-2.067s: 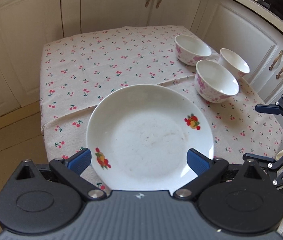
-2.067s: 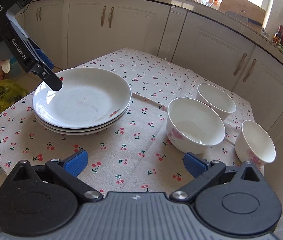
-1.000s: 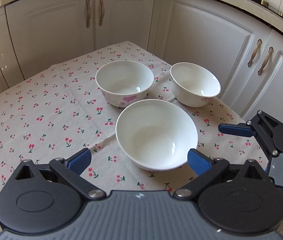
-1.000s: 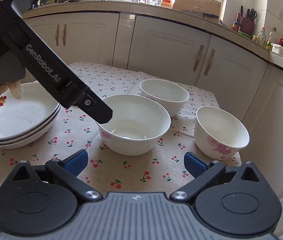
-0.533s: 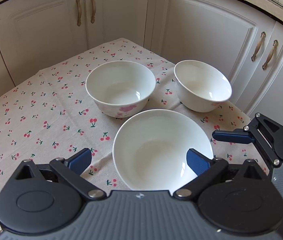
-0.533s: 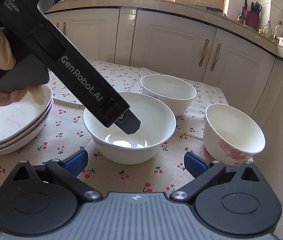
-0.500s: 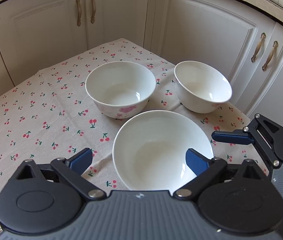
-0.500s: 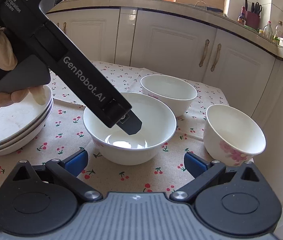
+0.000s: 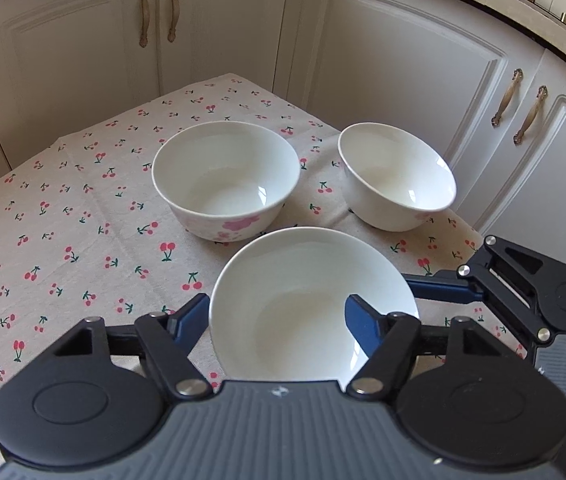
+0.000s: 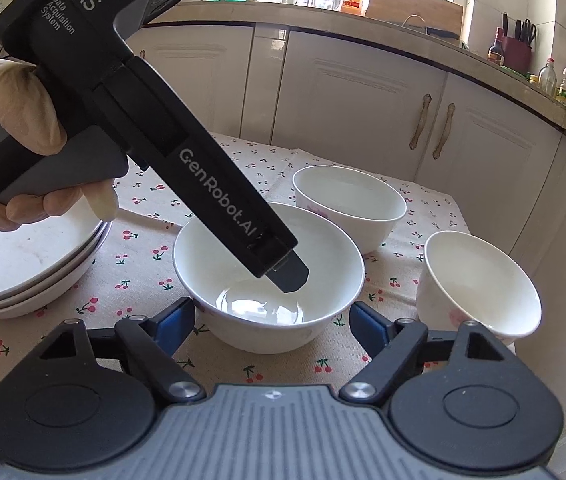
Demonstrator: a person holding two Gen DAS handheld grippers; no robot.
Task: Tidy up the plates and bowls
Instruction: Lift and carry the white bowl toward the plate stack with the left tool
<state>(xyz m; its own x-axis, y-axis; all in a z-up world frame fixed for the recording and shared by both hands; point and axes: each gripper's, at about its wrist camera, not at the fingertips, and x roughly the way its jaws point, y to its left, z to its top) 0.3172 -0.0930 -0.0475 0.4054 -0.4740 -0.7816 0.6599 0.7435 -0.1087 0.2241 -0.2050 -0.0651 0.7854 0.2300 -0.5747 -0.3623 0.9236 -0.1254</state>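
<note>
While both tools close, left tool point(image 9: 275, 320) and right tool point(image 10: 271, 320) each straddle near bowl point(image 9: 307, 300).

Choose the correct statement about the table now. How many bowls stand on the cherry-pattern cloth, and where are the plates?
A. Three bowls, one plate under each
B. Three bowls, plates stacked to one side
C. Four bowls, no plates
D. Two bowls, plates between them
B: three separate bowls, near, far and right, with the stacked plates at the left edge of the right wrist view.
</note>
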